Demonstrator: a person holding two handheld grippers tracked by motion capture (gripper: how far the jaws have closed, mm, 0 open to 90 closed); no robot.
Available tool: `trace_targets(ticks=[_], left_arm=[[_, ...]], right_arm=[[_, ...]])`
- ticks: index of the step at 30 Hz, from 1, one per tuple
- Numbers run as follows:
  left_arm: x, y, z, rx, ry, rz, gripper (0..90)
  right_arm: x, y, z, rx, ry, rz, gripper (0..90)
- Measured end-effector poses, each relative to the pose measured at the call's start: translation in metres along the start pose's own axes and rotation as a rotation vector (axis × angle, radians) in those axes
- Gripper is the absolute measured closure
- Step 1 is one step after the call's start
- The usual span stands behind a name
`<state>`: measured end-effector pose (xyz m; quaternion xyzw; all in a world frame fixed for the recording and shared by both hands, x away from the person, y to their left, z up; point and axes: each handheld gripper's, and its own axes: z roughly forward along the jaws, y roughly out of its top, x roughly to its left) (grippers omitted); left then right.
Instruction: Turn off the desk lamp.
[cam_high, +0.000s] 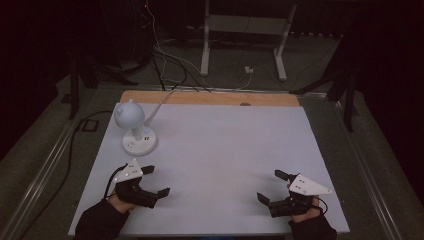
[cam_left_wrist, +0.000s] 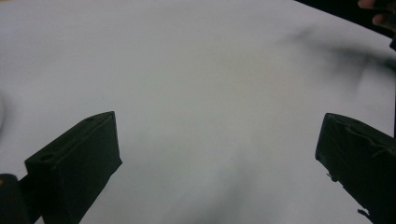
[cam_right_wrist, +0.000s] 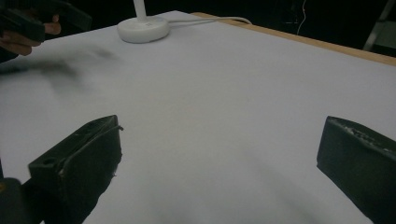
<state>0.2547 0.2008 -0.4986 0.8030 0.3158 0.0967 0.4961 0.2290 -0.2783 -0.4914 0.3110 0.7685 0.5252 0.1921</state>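
A white desk lamp (cam_high: 135, 125) with a round head and round base stands at the table's left rear; its base (cam_right_wrist: 143, 29) appears at the top left of the right gripper view. My left gripper (cam_high: 156, 180) hovers near the front left of the white table (cam_high: 225, 145), jaws wide apart and nothing between them. My right gripper (cam_high: 270, 186) is at the front right, also open and empty. In the left gripper view the jaws frame bare white tabletop (cam_left_wrist: 196, 93). The right gripper view shows the other hand (cam_right_wrist: 21, 39) far off at the upper left.
The lamp's white cable (cam_high: 162, 102) runs off the table's rear edge, where a wooden strip (cam_high: 210, 98) shows. Beyond lie floor cables (cam_high: 165, 65) and a white stand's legs (cam_high: 240, 30). Metal rails (cam_high: 45, 165) flank the table. The surroundings are dark.
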Motion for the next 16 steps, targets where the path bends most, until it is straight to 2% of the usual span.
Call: trace_targets(ticks=[3, 11, 16], left_arm=[[-0.003, -0.005, -0.001, 0.011, 0.001, 0.026, 0.5], [-0.004, -0.015, -0.007, 0.013, -0.012, 0.014, 0.6], [-0.004, -0.014, -0.006, 0.004, -0.022, 0.020, 0.6]], right_arm=[[0.000, 0.000, 0.000, -0.001, 0.000, -0.001, 0.0], [0.000, 0.000, 0.001, 0.003, -0.001, -0.002, 0.0], [0.000, 0.000, 0.001, 0.006, 0.001, -0.003, 0.0]])
